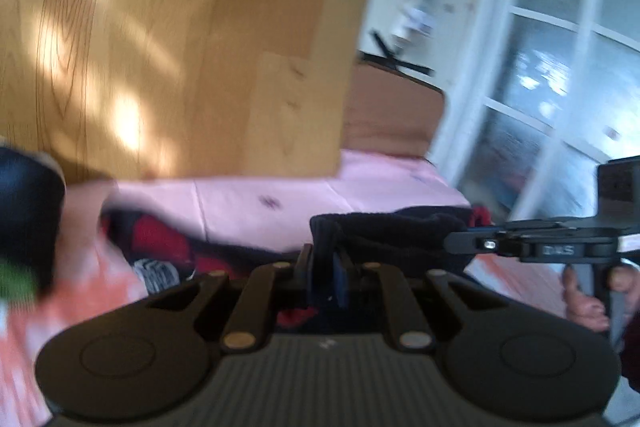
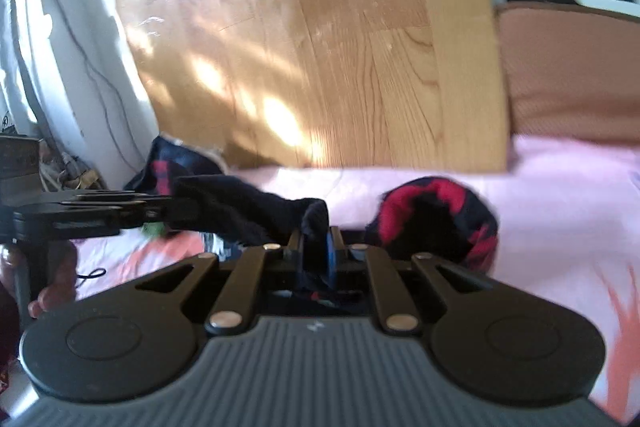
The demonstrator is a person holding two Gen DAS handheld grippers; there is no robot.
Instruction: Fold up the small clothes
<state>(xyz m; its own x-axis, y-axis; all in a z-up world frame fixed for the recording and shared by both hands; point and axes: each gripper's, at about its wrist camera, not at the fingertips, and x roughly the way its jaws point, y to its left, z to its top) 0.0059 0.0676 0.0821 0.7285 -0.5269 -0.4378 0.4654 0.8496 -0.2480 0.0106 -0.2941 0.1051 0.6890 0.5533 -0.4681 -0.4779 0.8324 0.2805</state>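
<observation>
Above the pink sheet [image 2: 560, 195], both claws, left [image 1: 324, 263] and right [image 2: 316, 247], pinch 1 dark sock [image 1: 384, 231].

Wooden board [image 1: 192, 39], brown cushion [image 2: 572, 67]

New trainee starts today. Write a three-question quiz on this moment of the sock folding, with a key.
1. True or false: the left gripper and the right gripper are each clamped on one end of the same dark sock.
2. What is the rolled red and dark bundle resting on? A) the wooden board B) the pink sheet C) the brown cushion
3. Fill in: behind the pink sheet stands a large ______ board.

Key
1. True. Each wrist view shows the other gripper holding the far end, and the sock spans between them.
2. B
3. wooden
</observation>
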